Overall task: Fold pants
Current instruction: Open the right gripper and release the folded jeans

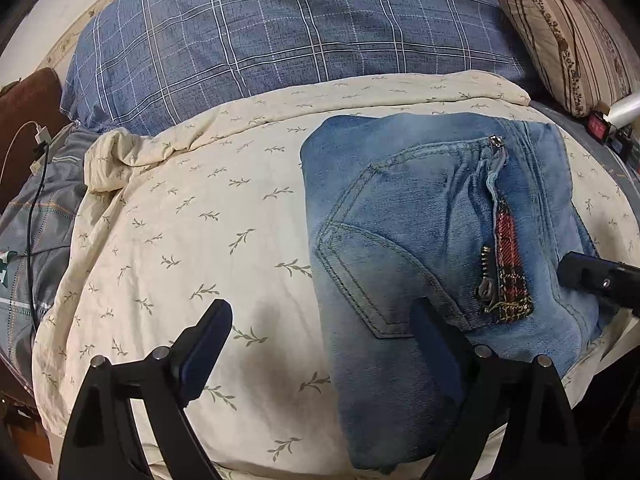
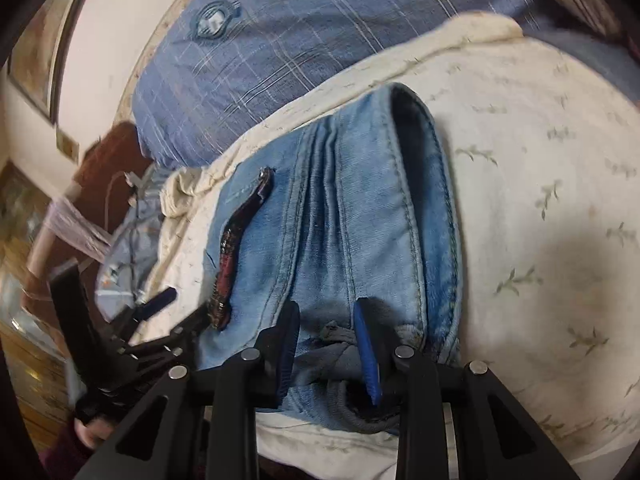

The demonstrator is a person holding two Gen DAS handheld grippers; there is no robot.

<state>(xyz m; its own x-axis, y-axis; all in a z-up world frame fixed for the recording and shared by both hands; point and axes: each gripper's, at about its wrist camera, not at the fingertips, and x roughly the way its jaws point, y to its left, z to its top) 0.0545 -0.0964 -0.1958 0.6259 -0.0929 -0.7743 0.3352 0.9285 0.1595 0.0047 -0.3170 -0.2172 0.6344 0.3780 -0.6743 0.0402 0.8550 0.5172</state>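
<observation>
Lying folded near the bed's (image 1: 168, 220) right edge: jeans (image 1: 432, 216). Left gripper (image 1: 320, 340) gaping wide, released; right gripper (image 2: 326, 344) spreading open, hem layers showing only there.

pants (image 1: 420, 216): faded denim, metal zipper | quilt (image 1: 180, 240): matt cloth

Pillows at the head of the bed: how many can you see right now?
2. A large blue plaid pillow with a round crest lies across the head of the bed; a beige striped floral pillow sits at its right end. Others may be hidden beyond the frame.
</observation>
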